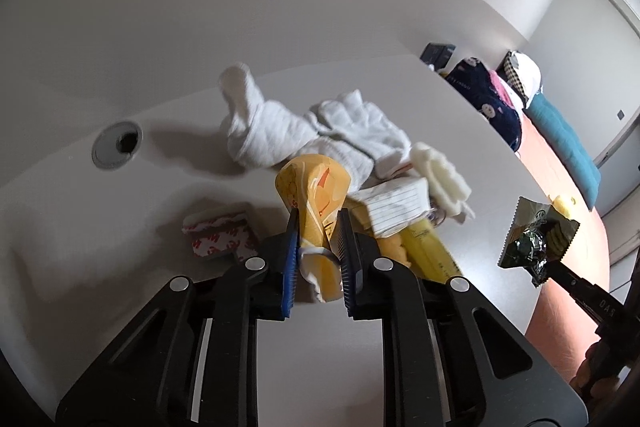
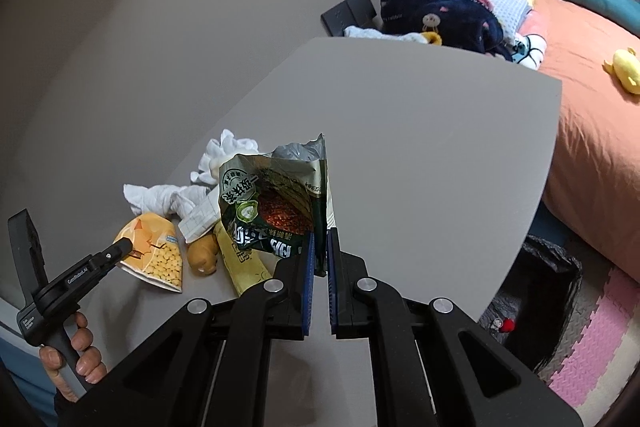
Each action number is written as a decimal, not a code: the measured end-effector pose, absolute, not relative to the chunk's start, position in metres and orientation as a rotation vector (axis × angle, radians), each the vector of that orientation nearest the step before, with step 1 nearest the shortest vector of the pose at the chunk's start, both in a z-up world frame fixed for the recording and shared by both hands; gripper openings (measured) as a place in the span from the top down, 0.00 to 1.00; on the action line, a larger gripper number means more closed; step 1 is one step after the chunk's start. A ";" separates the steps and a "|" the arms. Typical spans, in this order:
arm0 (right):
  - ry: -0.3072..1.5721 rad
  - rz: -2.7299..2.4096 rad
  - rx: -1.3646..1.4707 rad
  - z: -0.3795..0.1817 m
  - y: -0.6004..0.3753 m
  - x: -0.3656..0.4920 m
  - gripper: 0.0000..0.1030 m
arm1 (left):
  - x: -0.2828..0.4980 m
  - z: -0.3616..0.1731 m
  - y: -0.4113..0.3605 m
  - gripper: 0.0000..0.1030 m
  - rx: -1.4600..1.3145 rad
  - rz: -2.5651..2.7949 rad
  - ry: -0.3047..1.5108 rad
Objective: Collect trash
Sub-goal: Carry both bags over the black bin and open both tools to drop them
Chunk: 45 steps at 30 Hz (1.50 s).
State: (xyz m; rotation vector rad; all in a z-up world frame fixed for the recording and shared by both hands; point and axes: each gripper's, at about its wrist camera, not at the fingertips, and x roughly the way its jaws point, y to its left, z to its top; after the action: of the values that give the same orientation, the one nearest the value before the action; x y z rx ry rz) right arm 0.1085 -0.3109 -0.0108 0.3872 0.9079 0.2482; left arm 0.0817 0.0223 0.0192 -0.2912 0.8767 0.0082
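Observation:
My left gripper (image 1: 318, 223) is shut on a yellow corn snack wrapper (image 1: 314, 195) and holds it over the grey table (image 1: 120, 227); the same wrapper shows in the right wrist view (image 2: 154, 251). My right gripper (image 2: 320, 247) is shut on a dark green snack bag (image 2: 272, 203), held above the table; the bag also shows at the right of the left wrist view (image 1: 536, 239). Behind lie white cloths (image 1: 304, 131), a lined paper (image 1: 394, 205), a yellow packet (image 2: 240, 263) and a red-and-white wrapper (image 1: 220, 235).
A black-lined bin (image 2: 536, 299) stands on the floor at the table's right edge, beside pink foam mats (image 2: 592, 347). A bed with an orange cover (image 2: 592, 107) and piled clothes (image 2: 440, 11) lies beyond. A cable hole (image 1: 117, 143) sits in the table's far left.

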 end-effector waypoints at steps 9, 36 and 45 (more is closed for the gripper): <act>0.858 0.203 0.409 0.007 -0.348 0.097 0.93 | 0.080 0.048 -0.018 0.83 -0.219 -0.065 0.821; 0.770 -0.083 0.508 0.022 -0.510 0.025 0.93 | 0.077 0.055 -0.216 0.83 -0.001 -0.408 0.841; 0.764 -0.186 0.530 0.018 -0.553 0.002 0.93 | 0.067 0.045 -0.291 0.83 0.073 -0.542 0.872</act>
State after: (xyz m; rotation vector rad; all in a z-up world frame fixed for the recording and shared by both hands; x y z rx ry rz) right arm 0.0018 -0.5531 0.0184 0.5303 0.7643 -0.1855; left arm 0.0675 -0.2912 0.0447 0.0730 0.8720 -0.5418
